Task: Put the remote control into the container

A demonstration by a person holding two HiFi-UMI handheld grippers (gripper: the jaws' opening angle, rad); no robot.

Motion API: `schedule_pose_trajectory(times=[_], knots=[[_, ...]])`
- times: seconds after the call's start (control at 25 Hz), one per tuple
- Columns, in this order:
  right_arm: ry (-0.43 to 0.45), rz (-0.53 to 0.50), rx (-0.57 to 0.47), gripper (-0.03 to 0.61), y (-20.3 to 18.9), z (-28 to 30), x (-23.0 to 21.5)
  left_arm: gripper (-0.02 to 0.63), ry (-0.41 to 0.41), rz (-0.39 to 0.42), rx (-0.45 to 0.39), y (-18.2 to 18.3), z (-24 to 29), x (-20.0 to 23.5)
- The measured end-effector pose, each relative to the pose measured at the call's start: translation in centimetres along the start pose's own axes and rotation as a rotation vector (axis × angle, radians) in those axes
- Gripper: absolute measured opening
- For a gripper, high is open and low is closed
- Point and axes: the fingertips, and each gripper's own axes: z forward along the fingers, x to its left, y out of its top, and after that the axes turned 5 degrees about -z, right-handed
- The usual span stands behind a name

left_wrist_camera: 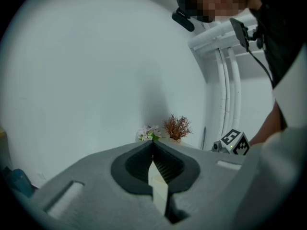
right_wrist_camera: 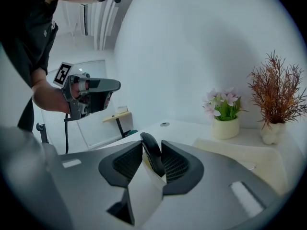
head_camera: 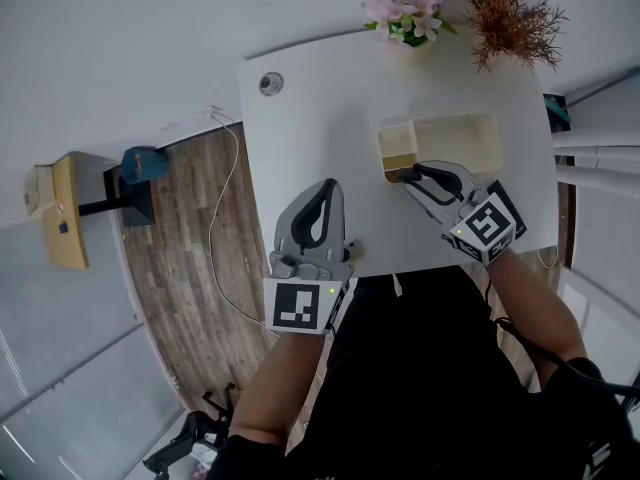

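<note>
Nearest the body, over the white table's (head_camera: pixel 320 118) front edge, holds the left gripper (head_camera: pixel 327 188) with jaws pressed together on nothing. Further on and to the right, pinches the black remote control (right_wrist_camera: pixel 152 158) between the right gripper's (head_camera: pixel 415 176) jaws, tip at the near rim of the cream container (head_camera: pixel 440 120), by its small compartment. Beyond, at the table's far edge: pink flowers (head_camera: pixel 402 10), rust-red dried plant (head_camera: pixel 512 20).

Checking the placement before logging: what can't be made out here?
- Remote control: right gripper view shows one end; the jaws of the right gripper cover the rest.
- Container: head view, that gripper hides whether the remote rests inside.
- Table: left gripper view, hidden behind the left gripper itself.
</note>
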Motion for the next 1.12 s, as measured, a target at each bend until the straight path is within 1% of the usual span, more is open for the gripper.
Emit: schedule_pose_trajectory(times=[0.16, 0.28, 0.36, 0.48, 0.6, 0.72, 0.88, 1.12], knots=[[-0.024, 0.016, 0.0, 0.14, 0.1, -0.3, -0.1, 0.0, 0.003, 0.009, 0.016, 0.0, -0.5, 0.0], [-0.015, 0.0, -0.027, 0.141, 0.4, -0.5, 0.2, 0.0, -0.019, 0.009, -0.017, 1.0, -0.4, -0.3], [-0.025, -0.002, -0.04, 0.146, 0.9, -0.8, 0.1, 0.0, -0.025, 0.005, -0.033, 1.6, -0.4, -0.3], [-0.054, 0.002, -0.053, 0.17, 2.1, -1.3, -0.3, 0.0, -0.04, 0.012, -0.051, 2.4, -0.2, -0.4], [-0.085, -0.01, -0.079, 0.17, 3.7, -2.1, -0.5, 0.0, -0.06, 0.015, -0.065, 3.3, -0.1, -0.5], [-0.119, -0.021, -0.101, 0.17, 5.2, -3.0, -0.7, 0.0, -0.078, 0.023, -0.062, 3.8, 0.0, -0.4], [-0.17, -0.038, -0.134, 0.17, 7.2, -4.3, -0.9, 0.0, -0.13, 0.032, -0.104, 5.8, 0.2, -0.7], [-0.246, -0.057, -0.166, 0.168, 9.6, -6.5, -0.5, -0.002, -0.198, 0.049, -0.136, 7.9, 0.5, -1.5]])
